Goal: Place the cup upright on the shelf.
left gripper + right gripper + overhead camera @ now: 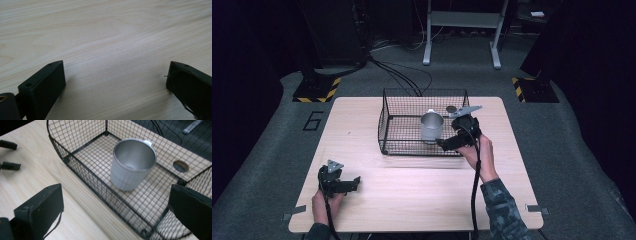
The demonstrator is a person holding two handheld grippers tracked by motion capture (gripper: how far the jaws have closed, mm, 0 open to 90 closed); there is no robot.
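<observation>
Left gripper (343, 184) lay near the tabletop's (422, 200) front-left corner, jaws spread wide over bare wood and grasping nothing; judged parked, clear of the work. The wire basket (387, 120) sat toward the far edge, slightly right of centre, with a metal cup (431, 126) standing upright inside, rim up, handle away from the person. Right gripper (451, 143) hovered at the basket's near-right corner, jaws released and empty, aimed at the cup; probably lined up for reaching over the wall.
</observation>
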